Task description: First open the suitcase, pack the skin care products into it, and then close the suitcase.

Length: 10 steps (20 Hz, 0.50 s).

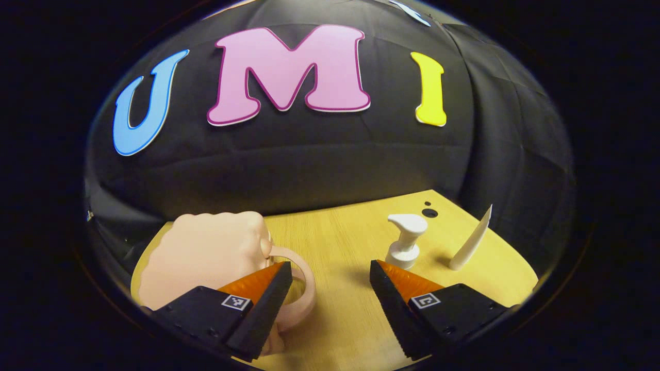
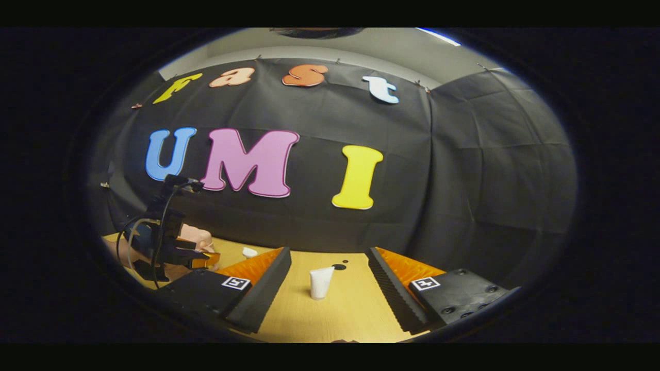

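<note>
on the wooden table (image 1: 335,247), the pink suitcase (image 1: 206,257) sits partly hidden behind the left gripper (image 1: 330,281), whose fingers stand apart like the right gripper (image 2: 328,268) framing the tube (image 2: 320,282).

wall: black cloth (image 2: 464,170) — table: light wood (image 1: 335,242)

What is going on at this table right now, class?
A person works with two handheld grippers over a light wooden table. The left gripper hangs open beside a small pale pink suitcase, near its looped handle, gripping nothing. A white pump bottle and a white squeeze tube stand on the table beyond it, unpacked. The right gripper is open, pointing at the tube, not touching it.
</note>
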Available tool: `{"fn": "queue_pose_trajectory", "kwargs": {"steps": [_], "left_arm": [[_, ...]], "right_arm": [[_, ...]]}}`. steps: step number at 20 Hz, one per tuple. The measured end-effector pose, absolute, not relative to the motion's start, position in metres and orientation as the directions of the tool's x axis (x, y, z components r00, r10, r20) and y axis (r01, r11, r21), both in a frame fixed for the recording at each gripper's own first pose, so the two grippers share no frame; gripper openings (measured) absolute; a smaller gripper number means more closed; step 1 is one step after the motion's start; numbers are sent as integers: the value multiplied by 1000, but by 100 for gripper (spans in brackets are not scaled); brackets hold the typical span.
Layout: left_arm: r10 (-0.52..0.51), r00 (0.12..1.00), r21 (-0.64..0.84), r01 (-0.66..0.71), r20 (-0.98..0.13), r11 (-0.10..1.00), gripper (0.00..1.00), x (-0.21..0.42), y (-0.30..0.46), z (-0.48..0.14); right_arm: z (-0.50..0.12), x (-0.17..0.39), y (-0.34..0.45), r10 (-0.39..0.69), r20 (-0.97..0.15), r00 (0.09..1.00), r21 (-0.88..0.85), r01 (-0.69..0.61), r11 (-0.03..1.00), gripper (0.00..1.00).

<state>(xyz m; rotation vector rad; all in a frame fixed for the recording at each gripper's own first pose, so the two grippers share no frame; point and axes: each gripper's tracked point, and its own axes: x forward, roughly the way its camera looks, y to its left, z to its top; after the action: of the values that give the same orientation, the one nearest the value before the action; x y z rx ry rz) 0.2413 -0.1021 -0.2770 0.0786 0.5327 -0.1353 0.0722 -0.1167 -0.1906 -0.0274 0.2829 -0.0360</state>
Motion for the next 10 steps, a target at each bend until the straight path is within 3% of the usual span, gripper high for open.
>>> {"fn": "queue_pose_trajectory", "kwargs": {"steps": [6, 10], "left_arm": [[-63, 768, 59, 130, -637, 990, 96, 262, -99, -334], [10, 707, 115, 101, -707, 988, 89, 270, -96, -363]], "right_arm": [[-228, 74, -126, 8, -345, 939, -56, -29, 998, 97], [-237, 76, -130, 5, -377, 926, -16, -13, 1000, 97]]}}
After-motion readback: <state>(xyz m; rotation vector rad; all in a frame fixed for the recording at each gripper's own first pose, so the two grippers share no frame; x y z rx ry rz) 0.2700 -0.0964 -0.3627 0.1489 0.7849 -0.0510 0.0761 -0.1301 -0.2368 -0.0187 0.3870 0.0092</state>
